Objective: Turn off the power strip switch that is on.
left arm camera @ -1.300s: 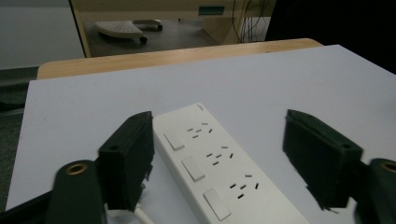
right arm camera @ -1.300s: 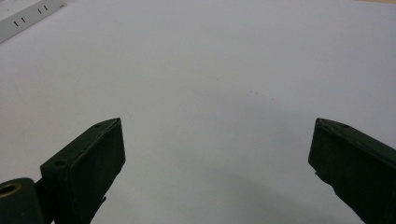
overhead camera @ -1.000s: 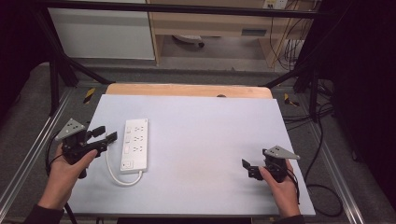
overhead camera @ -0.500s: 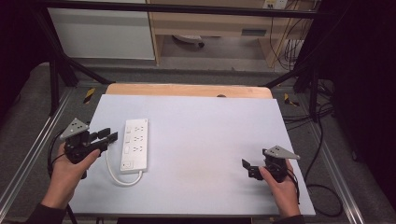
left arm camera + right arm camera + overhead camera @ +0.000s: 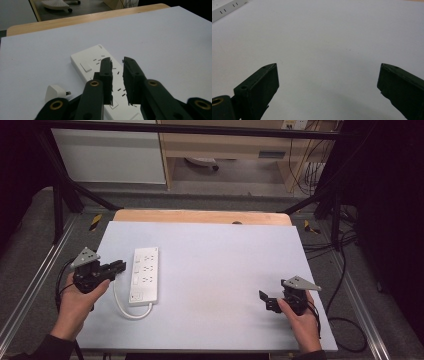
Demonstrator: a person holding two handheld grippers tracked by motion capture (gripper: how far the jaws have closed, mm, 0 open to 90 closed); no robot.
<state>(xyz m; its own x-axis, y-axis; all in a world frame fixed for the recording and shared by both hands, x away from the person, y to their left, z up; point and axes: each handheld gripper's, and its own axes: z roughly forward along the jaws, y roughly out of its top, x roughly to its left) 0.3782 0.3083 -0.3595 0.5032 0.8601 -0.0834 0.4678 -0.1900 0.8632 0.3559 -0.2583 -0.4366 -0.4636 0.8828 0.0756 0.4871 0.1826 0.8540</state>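
1. One white plastic power strip [image 5: 144,275], long and rectangular, lies on the table's [image 5: 225,270] left side; its one plug [image 5: 55,92] rests beside it.
2. Left gripper [image 5: 116,267]: fingers just closing, narrow gap, nothing between them.
3. Right gripper [image 5: 263,300]: fingers wide apart, empty.

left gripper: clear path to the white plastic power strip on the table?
Probably yes. The left gripper hovers just beside the white plastic power strip with nothing between them. Its jaws have just been closing to a narrow empty gap, so they would likely need reopening to take the strip.
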